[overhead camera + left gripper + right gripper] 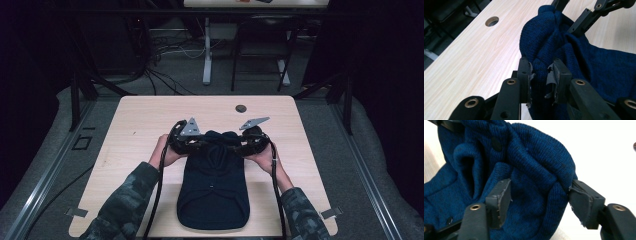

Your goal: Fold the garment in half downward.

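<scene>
Sweater: your dark blue knitted sweater lies on the wooden table, its wider end flat toward your edge and its far end bunched up and raised between the two grippers.

Landmark: the round hole in the table top sits beyond the sweater, toward the far edge and well apart from the cloth.

Left gripper: your left gripper sits at the side of the bunched end that is left of the hole. In the left gripper view its jaws stand only a narrow way apart, with a fold of the knit pinched between the worn pads.

Right gripper: your right gripper meets the bunched end from the opposite side, nearer to you than the hole. In the right gripper view its jaws stand wide, and a thick roll of the knit fills the gap and touches both pads; you have the cloth between them, but a firm pinch cannot be told.

Hands: your left hand and right hand hold the grippers just beside the sweater, sleeves in a camouflage pattern.

Cables: a black cable trails from each gripper back toward your edge, running along either side of the sweater.

Buttons: small dark buttons show on the knit in the right gripper view.
</scene>
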Tool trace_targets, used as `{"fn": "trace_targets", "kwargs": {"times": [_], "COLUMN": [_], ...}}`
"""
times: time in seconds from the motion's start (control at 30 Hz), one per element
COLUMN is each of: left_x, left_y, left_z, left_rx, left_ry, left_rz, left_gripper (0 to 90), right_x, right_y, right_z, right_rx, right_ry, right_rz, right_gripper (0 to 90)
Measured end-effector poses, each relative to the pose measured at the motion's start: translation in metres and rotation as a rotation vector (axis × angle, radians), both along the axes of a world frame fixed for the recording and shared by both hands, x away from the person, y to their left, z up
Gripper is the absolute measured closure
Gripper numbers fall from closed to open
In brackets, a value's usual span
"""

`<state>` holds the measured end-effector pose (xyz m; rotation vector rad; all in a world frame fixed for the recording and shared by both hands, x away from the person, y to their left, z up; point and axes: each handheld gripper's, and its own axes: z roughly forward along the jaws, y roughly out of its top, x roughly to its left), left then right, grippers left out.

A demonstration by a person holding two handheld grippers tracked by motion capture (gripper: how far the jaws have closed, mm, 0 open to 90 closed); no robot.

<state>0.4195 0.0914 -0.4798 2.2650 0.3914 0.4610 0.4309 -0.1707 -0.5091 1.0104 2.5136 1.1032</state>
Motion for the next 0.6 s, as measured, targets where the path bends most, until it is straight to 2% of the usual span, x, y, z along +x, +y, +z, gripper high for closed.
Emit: {"fn": "trace_targets", "kwargs": {"times": [0.13, 0.17, 0.2, 0.3, 0.37, 0.6], "left_x": [0.001, 0.001, 0.001, 0.003, 0.005, 0.007], "left_y": [0.003, 0.004, 0.004, 0.006, 0.007, 0.01], "left_z": [0.001, 0.001, 0.001, 0.001, 0.002, 0.004], "left_rx": [-0.001, -0.004, -0.005, -0.012, -0.01, 0.012], "left_ry": [0.005, 0.008, 0.007, 0.018, 0.053, 0.086], "left_rz": [0.008, 0.01, 0.014, 0.025, 0.021, 0.037], "left_gripper": [72.1, 72.1, 72.0, 71.6, 70.7, 64.5], "right_x": [0.0, 0.0, -0.001, -0.004, -0.008, -0.022], "right_y": [-0.003, -0.004, -0.005, -0.005, -0.003, 0.003], "right_z": [0.0, 0.001, 0.002, 0.006, 0.01, 0.018], "right_rx": [-0.005, -0.012, 0.002, -0.007, -0.014, -0.034], "right_ry": [-0.027, -0.035, -0.043, -0.074, -0.118, -0.24], "right_rz": [-0.017, -0.023, -0.025, -0.02, -0.017, -0.007], "right_gripper": [64.5, 67.8, 70.5, 75.0, 76.4, 77.6]}}
